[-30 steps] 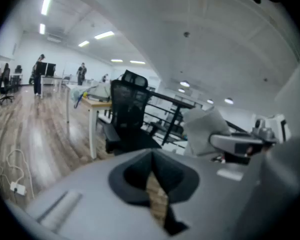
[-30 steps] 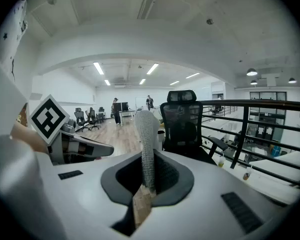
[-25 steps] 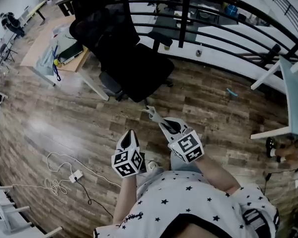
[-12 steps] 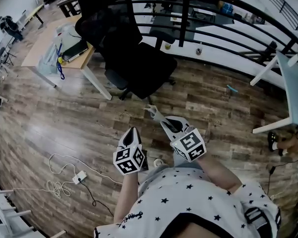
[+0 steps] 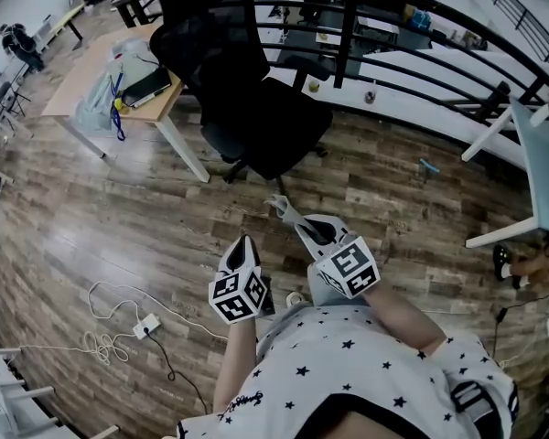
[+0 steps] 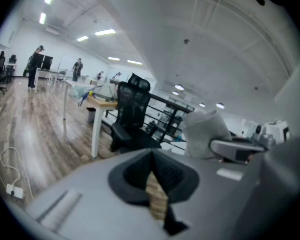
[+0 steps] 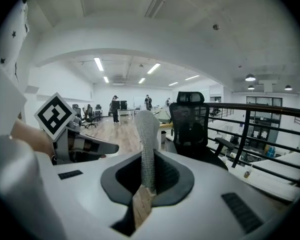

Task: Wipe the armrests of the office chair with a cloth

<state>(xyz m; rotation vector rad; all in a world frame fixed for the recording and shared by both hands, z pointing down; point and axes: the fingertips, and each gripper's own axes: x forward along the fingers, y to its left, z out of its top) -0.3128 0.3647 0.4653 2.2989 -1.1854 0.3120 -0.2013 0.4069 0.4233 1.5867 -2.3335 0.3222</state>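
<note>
We hold the right gripper (image 5: pixel 299 225) low in front of our body, and its jaws are clamped on a small grey knitted cloth (image 5: pixel 281 208). In the right gripper view the cloth (image 7: pixel 147 141) stands upright from between the black jaw pads, with its rounded top edge well above the right gripper (image 7: pixel 148 176) itself. The left gripper (image 5: pixel 242 243) sits just beside the right one, on our left. In its own view the jaws of the left gripper (image 6: pixel 152 158) are drawn together at the tips with nothing between them, and only a thin wedge of floor shows lower down.

The black mesh-backed office chair (image 5: pixel 256 108) stands ahead of us on the brown wood-plank floor (image 5: pixel 119 208), well apart from both grippers. Neither the cloth nor a gripper touches it. From the right gripper the chair (image 7: pixel 192 126) shows its tall backrest and headrest, and one black armrest (image 7: pixel 224 145) juts out on its right side. From the left gripper the chair (image 6: pixel 132 119) appears beyond the closed jaws.

A light wooden desk with white legs (image 5: pixel 78 85) stands just beside the chair on its left, with items piled on it. A black metal railing (image 5: pixel 439 21) curves behind the chair. A loose white cable (image 5: pixel 110 337) lies on the floor to our left.
</note>
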